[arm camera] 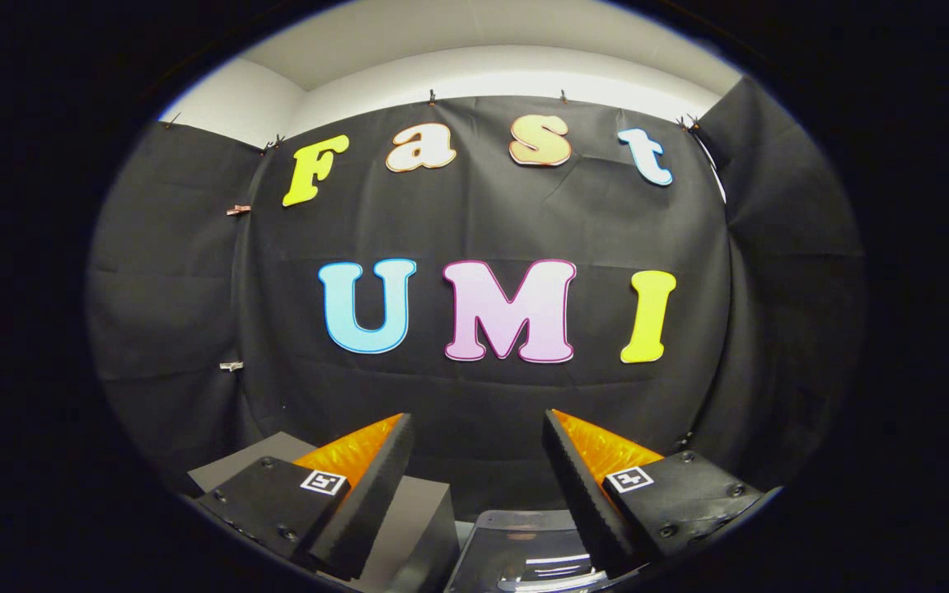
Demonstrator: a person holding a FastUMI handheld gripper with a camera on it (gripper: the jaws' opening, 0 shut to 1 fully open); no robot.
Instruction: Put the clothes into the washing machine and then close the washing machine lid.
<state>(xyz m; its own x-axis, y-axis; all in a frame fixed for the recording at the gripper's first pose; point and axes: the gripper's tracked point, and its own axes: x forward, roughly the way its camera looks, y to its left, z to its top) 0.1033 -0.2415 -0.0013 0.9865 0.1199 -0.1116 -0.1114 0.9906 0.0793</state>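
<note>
Tongs [474, 486] spread wide w/ nothing between, raised toward the black cloth wall [483, 395]; dark glossy washing machine lid [524, 552] sits below the tongs, grey box [417, 511] beside it.

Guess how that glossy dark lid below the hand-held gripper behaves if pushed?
Likely rigid: the glossy dark lid shows sharp, straight reflections, so probably hard plastic or glass. Probably slippery for the same reason. Weight and hinge can't be judged. The hand-held gripper is open, empty, above it, with the grey box beside.
</note>
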